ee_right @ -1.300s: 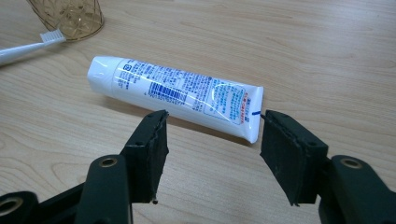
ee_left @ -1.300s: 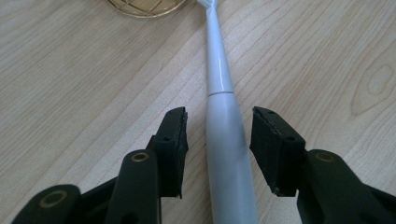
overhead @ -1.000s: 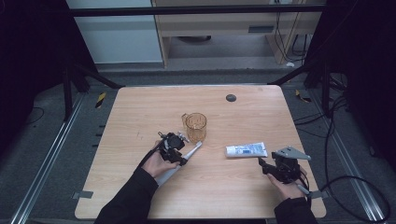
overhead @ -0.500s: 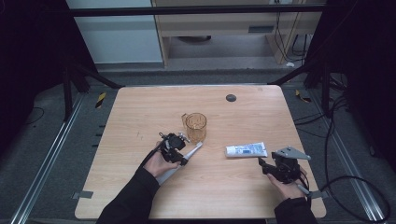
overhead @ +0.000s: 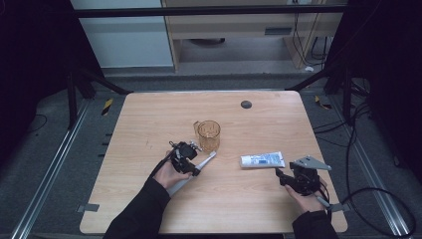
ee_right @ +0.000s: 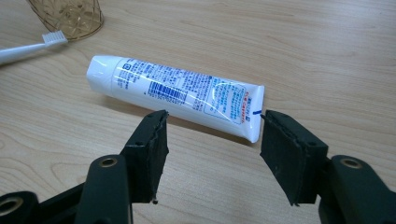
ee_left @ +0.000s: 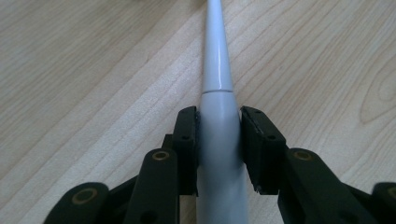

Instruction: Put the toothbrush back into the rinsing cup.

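Observation:
A white toothbrush lies on the wooden table, its head toward an amber plastic cup. My left gripper is shut on its handle. In the left gripper view, both pads of that gripper press the thick white handle, and the jaws have just been closing on it. A white and blue toothpaste tube lies to the right. My right gripper sits low behind the tube, open. In the right gripper view, the tube lies just beyond the open gripper.
A small black round disc sits near the table's far edge. The right gripper view shows the brush's bristle head beside the cup's base. Dark frame legs and cables surround the table.

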